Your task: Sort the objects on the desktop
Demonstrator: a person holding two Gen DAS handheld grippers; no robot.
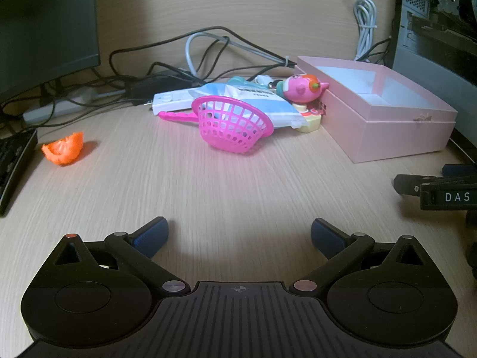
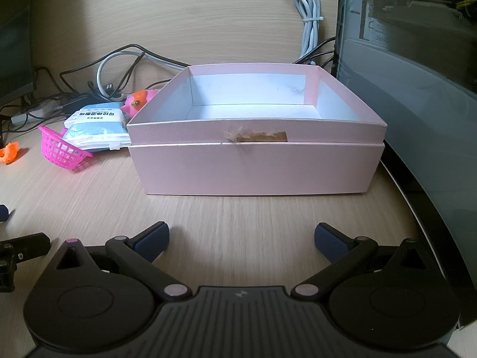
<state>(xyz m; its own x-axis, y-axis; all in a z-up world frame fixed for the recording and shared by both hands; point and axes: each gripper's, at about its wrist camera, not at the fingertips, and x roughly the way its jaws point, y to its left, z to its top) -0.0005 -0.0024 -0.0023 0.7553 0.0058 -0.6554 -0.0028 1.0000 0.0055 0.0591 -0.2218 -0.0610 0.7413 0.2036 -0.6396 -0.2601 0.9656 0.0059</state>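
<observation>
An open pink box (image 2: 256, 167) stands on the wooden desk, seen empty in the right wrist view; it also shows in the left wrist view (image 1: 396, 131) at the right. Left of it lie a pink plastic basket scoop (image 1: 232, 125), a blue-white packet (image 1: 262, 104), a pink toy figure (image 1: 301, 89) and a white remote-like device (image 1: 170, 101). An orange peel piece (image 1: 64, 147) lies apart at the left. My left gripper (image 1: 240, 235) is open and empty, well short of the basket. My right gripper (image 2: 241, 238) is open and empty in front of the box.
Tangled black and grey cables (image 1: 179, 56) run along the back. A monitor (image 1: 44, 29) and a keyboard edge (image 1: 12, 167) are at the left. A computer case (image 2: 417, 74) stands right of the box. The right gripper's arm (image 1: 441, 194) shows at the left view's right edge.
</observation>
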